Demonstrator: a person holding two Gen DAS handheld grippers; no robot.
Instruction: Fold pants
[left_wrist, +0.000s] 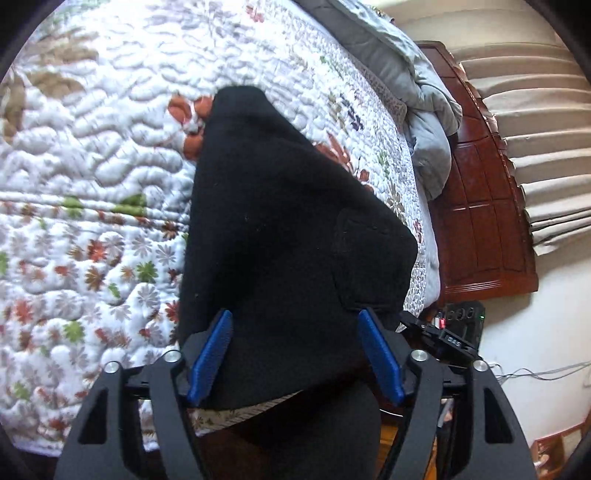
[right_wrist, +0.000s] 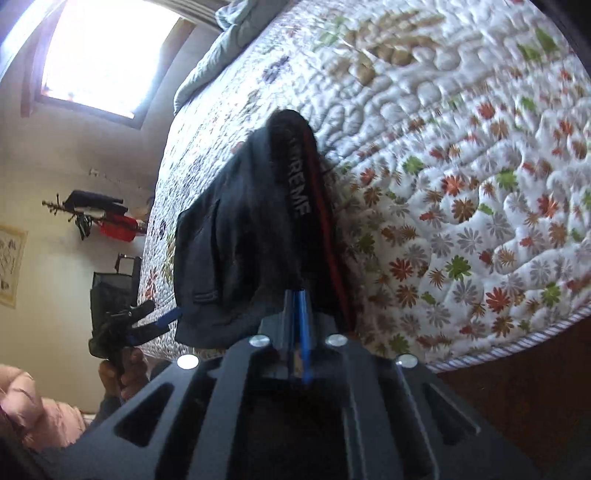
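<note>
Black pants (left_wrist: 280, 229) lie on the flowered quilt of the bed (left_wrist: 92, 177), reaching from the near edge toward the middle. My left gripper (left_wrist: 295, 321) is open, its blue pads (left_wrist: 212, 354) spread on either side of the near end of the pants, which hangs over the bed edge. In the right wrist view the pants (right_wrist: 236, 236) show a waistband with white lettering and a red stripe. My right gripper (right_wrist: 297, 295) is shut on the pants at their near edge. The left gripper (right_wrist: 162, 321) shows at the left, held by a hand.
A grey blanket (left_wrist: 424, 110) is bunched at the far side of the bed by a wooden headboard (left_wrist: 480, 206). Pleated curtains (left_wrist: 546, 147) hang beyond. A bright window (right_wrist: 107, 48) and a wall coat rack (right_wrist: 99, 218) show in the right wrist view.
</note>
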